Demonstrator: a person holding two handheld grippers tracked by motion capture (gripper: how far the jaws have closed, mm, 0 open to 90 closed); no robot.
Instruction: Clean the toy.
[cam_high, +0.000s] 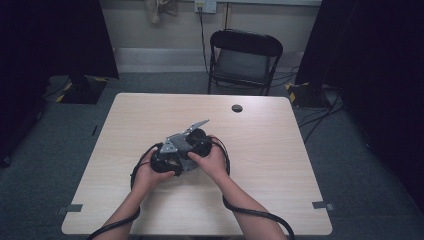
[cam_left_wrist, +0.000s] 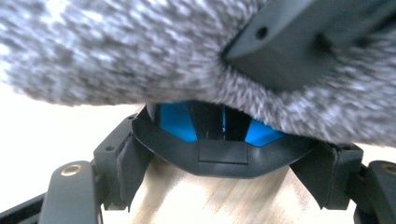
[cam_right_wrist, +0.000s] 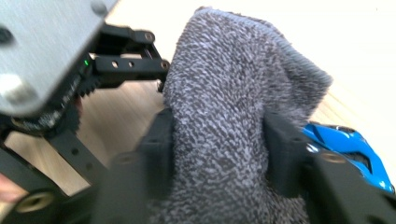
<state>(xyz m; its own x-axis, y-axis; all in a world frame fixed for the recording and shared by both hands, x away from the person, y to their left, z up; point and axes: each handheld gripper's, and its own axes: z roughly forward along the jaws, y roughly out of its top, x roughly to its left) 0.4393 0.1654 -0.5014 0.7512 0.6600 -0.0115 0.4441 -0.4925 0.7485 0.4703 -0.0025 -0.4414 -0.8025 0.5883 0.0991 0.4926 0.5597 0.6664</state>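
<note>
Grey cloth (cam_right_wrist: 219, 116) sits pinched between right gripper (cam_right_wrist: 219, 140) fingers (cam_right_wrist: 159, 140).

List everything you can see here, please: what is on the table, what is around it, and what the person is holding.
Cloth: one, grey towelling, between the right claw's jaws, draped over the toy car.
Toy car: one, blue and black, between the left claw's jaws, on the table.
Table: one, pale wood, centre of the room.
Round cable hole: one, dark, near the table's far edge.
Folding chair: one, black, behind the table.
Wall socket: one, white, on the far wall.
Left claw: one, black, jaws around the car.
Right claw: one, black, jaws on either side of the cloth.
Hands: two, mid-table, each holding a claw.
</note>
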